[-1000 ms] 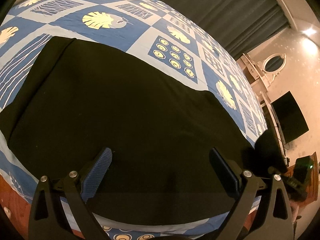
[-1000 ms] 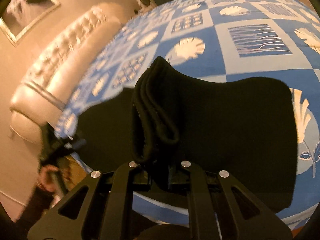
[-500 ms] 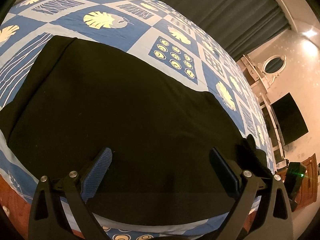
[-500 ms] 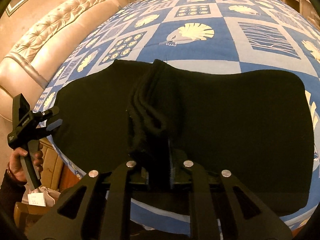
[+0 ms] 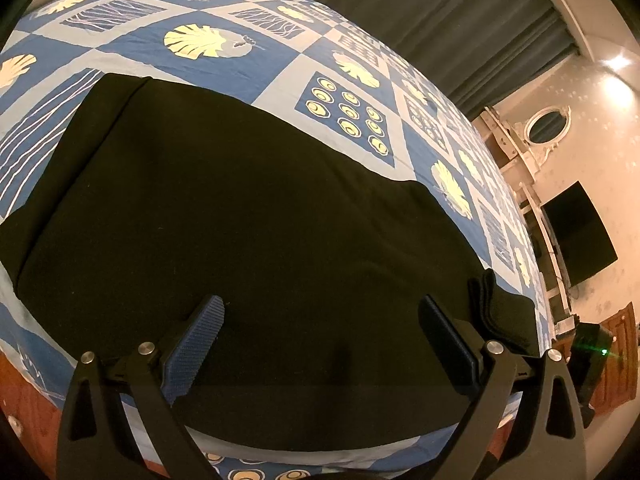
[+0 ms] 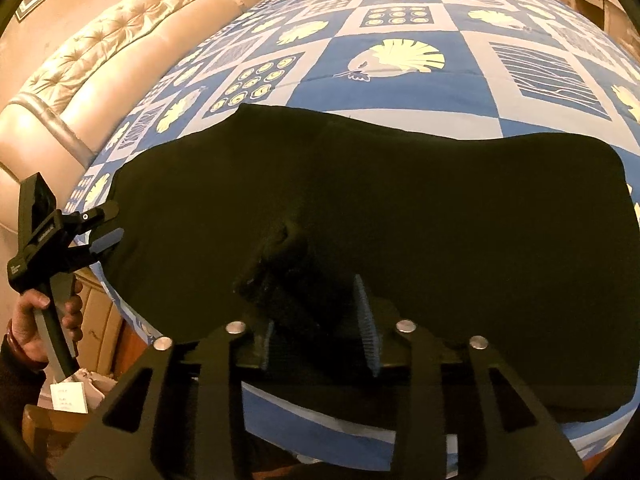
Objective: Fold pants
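Black pants (image 5: 248,232) lie flat and folded over on a blue patterned bedspread (image 5: 280,60). My left gripper (image 5: 320,340) is open and empty, hovering over the near edge of the pants. In the right wrist view the pants (image 6: 440,220) spread wide. My right gripper (image 6: 318,320) is open, its fingers (image 6: 366,324) a little apart around a bunched bit of waistband (image 6: 284,272) that lies on the pants. The left gripper also shows in the right wrist view (image 6: 100,232), held by a hand at the pants' left end.
A cream tufted headboard (image 6: 100,52) stands beyond the bed. Dark curtains (image 5: 460,32), a white dresser with an oval mirror (image 5: 548,124) and a black TV (image 5: 576,236) line the far wall. The bed's near edge drops to wooden furniture (image 6: 48,420).
My right gripper lowered the folded waistband end onto the pants and opened its jaws. The raised bundle of fabric has flattened. My left gripper stayed open, nearly still.
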`<state>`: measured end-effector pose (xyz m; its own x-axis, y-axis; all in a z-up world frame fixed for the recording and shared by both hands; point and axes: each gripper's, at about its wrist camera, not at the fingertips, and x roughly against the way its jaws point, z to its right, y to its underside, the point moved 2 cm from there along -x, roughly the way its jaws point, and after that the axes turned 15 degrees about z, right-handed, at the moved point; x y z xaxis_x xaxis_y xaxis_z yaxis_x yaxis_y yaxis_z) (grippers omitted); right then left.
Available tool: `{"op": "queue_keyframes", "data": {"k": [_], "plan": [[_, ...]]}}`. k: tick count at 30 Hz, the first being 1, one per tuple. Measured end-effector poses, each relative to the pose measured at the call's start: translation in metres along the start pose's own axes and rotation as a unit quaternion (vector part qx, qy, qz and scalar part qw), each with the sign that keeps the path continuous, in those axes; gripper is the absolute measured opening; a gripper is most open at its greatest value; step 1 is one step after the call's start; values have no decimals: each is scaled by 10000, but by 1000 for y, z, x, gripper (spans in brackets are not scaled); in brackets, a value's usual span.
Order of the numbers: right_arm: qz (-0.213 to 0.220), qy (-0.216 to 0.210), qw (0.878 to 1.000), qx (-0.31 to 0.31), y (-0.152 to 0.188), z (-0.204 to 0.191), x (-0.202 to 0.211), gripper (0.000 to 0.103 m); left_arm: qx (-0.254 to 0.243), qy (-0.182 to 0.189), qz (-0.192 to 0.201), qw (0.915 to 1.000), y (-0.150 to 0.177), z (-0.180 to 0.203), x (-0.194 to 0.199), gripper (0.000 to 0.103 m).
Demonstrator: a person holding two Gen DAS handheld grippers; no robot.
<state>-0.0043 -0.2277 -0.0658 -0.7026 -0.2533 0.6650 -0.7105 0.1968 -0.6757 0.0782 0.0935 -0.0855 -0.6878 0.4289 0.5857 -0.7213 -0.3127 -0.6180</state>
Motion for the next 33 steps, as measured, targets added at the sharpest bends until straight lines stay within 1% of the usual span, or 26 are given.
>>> {"op": "queue_keyframes", "data": {"k": [3, 9, 12, 14, 17, 20, 22, 23, 25, 27, 29, 30, 31, 33], "plan": [[13, 1, 10000, 9, 0, -3, -1, 44, -14, 2, 2, 10000, 1, 1, 0, 97], [45, -8, 10000, 86, 3, -12, -1, 52, -40, 0, -4, 10000, 1, 1, 0, 97], [68, -38, 9999, 84, 3, -15, -1, 53, -62, 11, -13, 10000, 1, 1, 0, 97], [73, -109, 9999, 55, 4, -17, 0, 55, -51, 16, -15, 10000, 1, 1, 0, 97], [-32, -286, 9996, 24, 5, -22, -2, 61, -29, 40, -22, 10000, 1, 0, 0, 97], [-120, -419, 9990, 75, 2, -29, 1, 61, -44, 77, -48, 9999, 0, 0, 0, 97], [-90, -688, 9976, 75, -6, -36, 10, 61, 5, 123, -95, 9999, -2, -1, 1, 97], [-51, -758, 9970, 153, -12, -41, 15, 61, 41, 140, -116, 9998, -3, -2, 1, 97], [24, -905, 9953, 340, -30, -49, 19, 61, 135, 192, -198, 9995, -6, -4, 2, 97], [16, -1164, 9928, 290, -52, -51, 14, 61, 82, 210, -251, 9994, -11, -4, 7, 97], [-74, -1402, 9899, 173, -75, -50, 0, 61, -135, 275, -115, 9995, -16, -3, 15, 97], [-135, -1532, 9880, 149, -91, -49, -15, 61, -268, 344, -26, 9990, -19, -4, 19, 97], [-183, -1552, 9876, 156, -100, -48, -25, 61, -338, 367, 12, 9988, -20, -6, 21, 97], [-410, -1668, 9851, 99, -123, -47, -58, 61, -427, 416, 23, 9982, -23, -14, 22, 97]]}}
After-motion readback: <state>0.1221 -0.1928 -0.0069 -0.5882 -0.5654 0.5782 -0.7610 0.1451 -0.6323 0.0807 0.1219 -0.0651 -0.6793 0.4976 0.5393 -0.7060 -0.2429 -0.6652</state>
